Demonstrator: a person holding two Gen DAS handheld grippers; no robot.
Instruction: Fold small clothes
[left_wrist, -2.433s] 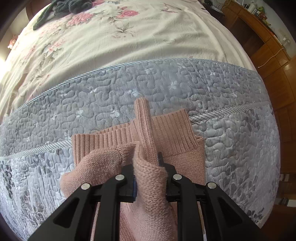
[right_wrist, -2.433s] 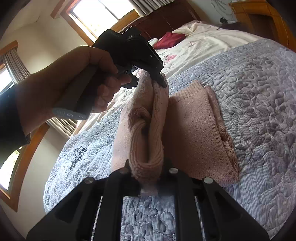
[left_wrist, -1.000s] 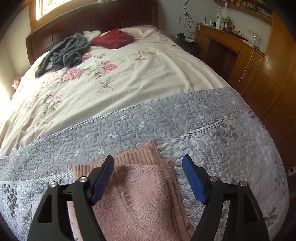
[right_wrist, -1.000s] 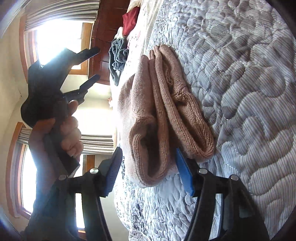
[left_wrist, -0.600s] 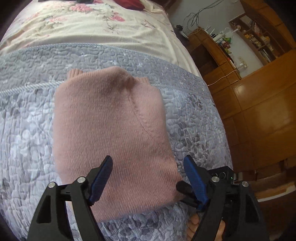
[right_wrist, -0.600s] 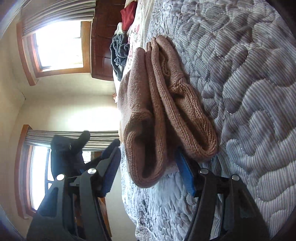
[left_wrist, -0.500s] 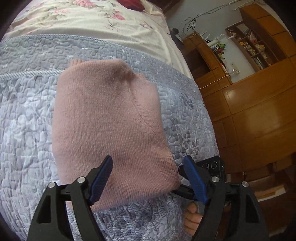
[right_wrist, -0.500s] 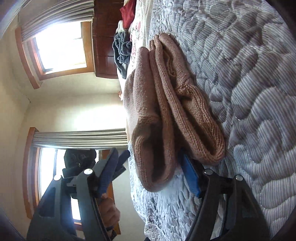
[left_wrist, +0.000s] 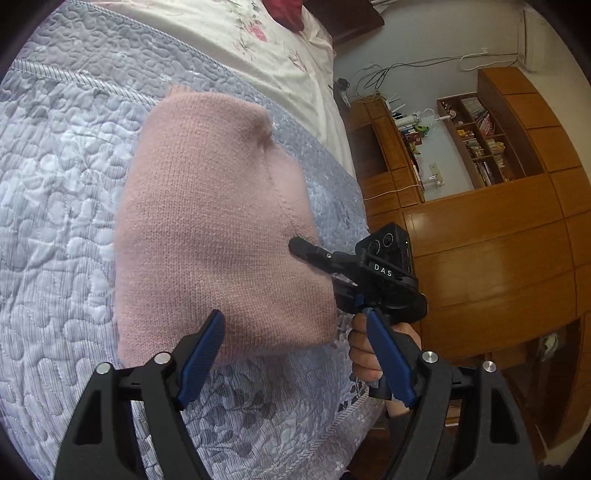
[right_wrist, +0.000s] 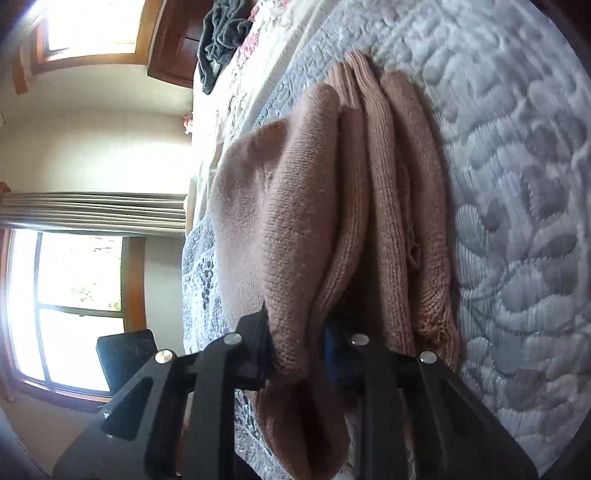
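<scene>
You had the pink sweater (left_wrist: 218, 236) lying folded on the grey quilt (left_wrist: 55, 206) near the foot edge of the bed, a flat pad with its layers stacked. Your right tool (right_wrist: 295, 332) was clamped on the top layers at the sweater's near corner, likely so you could lift or square the fold without the lower layers sliding. Your left tool (left_wrist: 295, 354) hovered just above the sweater's near edge with its jaws spread wide and gripping nothing, free to take the other corner. Beyond the sweater lay the floral sheet (left_wrist: 236, 40).
</scene>
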